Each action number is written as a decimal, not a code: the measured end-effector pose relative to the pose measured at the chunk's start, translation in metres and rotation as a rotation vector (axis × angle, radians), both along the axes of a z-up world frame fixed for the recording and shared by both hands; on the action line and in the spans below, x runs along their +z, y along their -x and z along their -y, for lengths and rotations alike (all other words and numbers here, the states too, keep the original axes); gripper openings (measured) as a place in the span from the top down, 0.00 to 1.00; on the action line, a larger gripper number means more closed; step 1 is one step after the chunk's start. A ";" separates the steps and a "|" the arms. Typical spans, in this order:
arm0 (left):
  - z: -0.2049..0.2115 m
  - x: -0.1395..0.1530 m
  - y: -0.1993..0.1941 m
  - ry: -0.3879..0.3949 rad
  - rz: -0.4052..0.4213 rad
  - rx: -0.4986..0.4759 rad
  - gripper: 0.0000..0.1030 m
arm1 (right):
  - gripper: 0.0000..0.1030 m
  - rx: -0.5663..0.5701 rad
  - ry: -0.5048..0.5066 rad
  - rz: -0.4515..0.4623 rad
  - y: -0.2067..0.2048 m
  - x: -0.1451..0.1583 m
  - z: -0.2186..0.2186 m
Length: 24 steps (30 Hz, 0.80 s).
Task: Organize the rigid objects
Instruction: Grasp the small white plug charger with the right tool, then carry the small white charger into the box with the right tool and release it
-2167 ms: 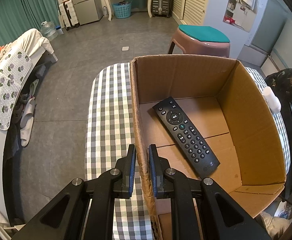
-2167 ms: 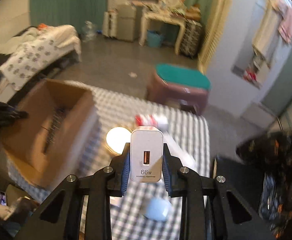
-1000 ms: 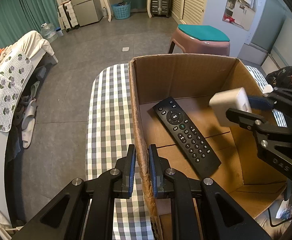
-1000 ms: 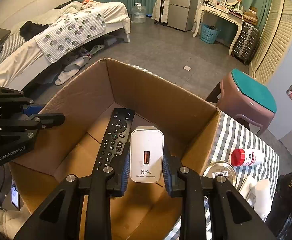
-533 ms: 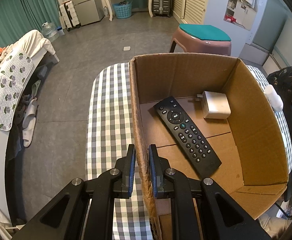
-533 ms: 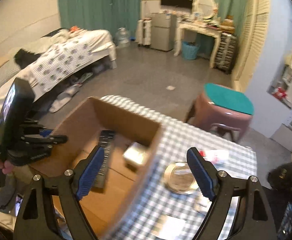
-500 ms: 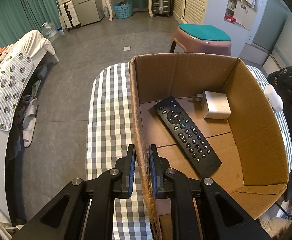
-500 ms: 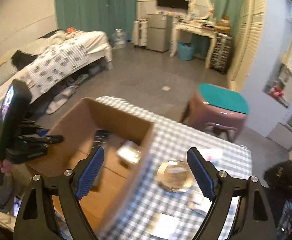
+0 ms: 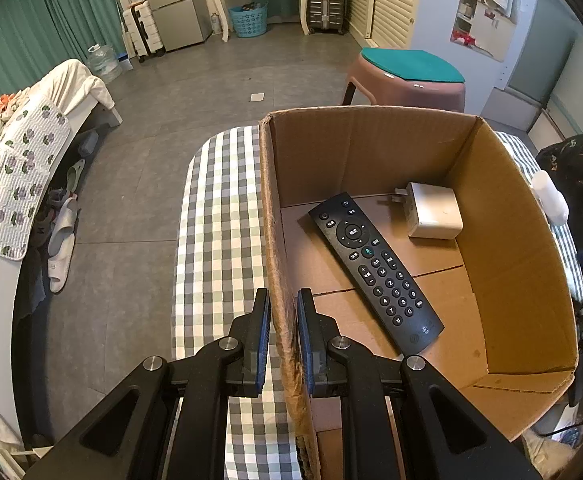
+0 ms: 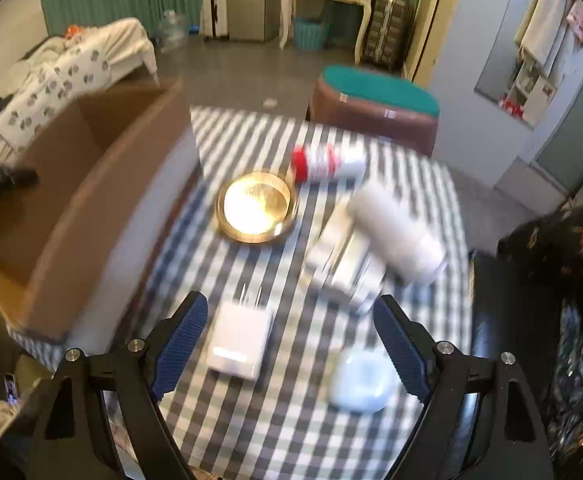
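Left gripper [image 9: 283, 334] is clamped on the near left wall of the cardboard box [image 9: 507, 216], one pad outside, one inside, pinching the cardboard edge. Inside the box, the black remote [image 9: 375, 270] lies diagonally on the floor flaps, near end toward the gripper, far end toward the back wall. Just right of its far end sits the white charger [image 9: 433, 210], flat on the box floor near the far right corner, prongs pointing left, apart from the remote. Right gripper [image 10: 291, 344] hangs spread wide over the checkered tablecloth [image 10: 251, 420] with nothing between its pads; view is motion-blurred. Below it, near: a second white plug adapter [image 10: 239, 340] by the left pad, a pale blue case [image 10: 361, 384] by the right pad. Farther out: a white box with a white bottle [image 10: 397, 232] lying on it, a round gold tin [image 10: 256, 208], then a red-capped bottle [image 10: 325, 164] on its side. Box stands left of these. Beyond the table: pink stool with a green top [image 10: 375, 104].
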State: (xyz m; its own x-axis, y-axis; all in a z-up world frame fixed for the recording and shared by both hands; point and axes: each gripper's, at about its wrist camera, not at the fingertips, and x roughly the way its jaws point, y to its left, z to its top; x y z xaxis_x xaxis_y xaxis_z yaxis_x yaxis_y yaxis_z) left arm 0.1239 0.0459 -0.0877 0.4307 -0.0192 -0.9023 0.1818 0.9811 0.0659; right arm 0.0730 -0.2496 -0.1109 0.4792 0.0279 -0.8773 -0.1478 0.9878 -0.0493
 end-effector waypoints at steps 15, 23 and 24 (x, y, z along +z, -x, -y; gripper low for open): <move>0.001 0.000 0.000 -0.002 0.000 -0.002 0.87 | 0.42 0.034 -0.008 -0.092 -0.001 -0.051 -0.022; 0.001 0.000 0.000 -0.002 0.001 0.000 0.87 | 0.55 0.060 -0.023 -0.091 0.001 -0.050 -0.029; 0.002 0.000 0.000 -0.004 0.000 -0.002 0.87 | 0.55 0.060 -0.024 -0.089 0.001 -0.049 -0.029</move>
